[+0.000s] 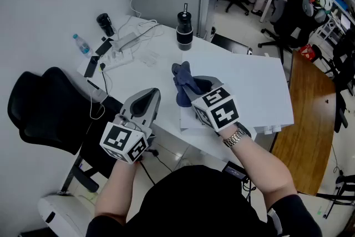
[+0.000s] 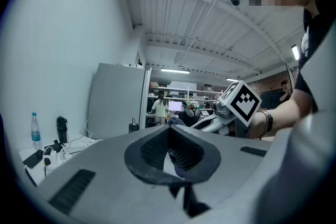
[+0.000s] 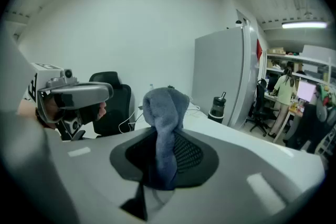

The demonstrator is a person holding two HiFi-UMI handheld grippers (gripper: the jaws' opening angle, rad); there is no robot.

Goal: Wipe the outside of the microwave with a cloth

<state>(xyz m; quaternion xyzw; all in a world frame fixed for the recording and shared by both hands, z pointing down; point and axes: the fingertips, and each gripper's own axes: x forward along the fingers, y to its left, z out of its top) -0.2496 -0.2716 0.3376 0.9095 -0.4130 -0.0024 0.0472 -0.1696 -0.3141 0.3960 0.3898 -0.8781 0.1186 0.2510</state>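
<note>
Here the right gripper [image 1: 192, 89] has its jaws closed on a blue-grey cloth [image 1: 181, 72], held above the desk [image 1: 249, 80] a little in from its near edge. In the right gripper view the cloth [image 3: 164, 107] is bunched into a roll that stands up between the dark ribbed pads [image 3: 185, 152], its top rising past the jaw tips and its lower end hanging down into the throat of the gripper [image 3: 163, 136]. The left gripper [image 1: 150, 98] is just beside the right one, over the near edge of the desk. Its jaws are together with nothing between them, and the left gripper view shows the two pads meeting along a thin line [image 2: 169, 134]. Along the far edge of the desk stands a black tumbler [image 1: 184, 28]. Towards the far left corner lie a power strip [image 1: 119, 58] with white cables, a black cup [image 1: 104, 24] and a water bottle [image 1: 81, 44]. A black chair [image 1: 44, 114] stands off the desk's left edge.
</note>
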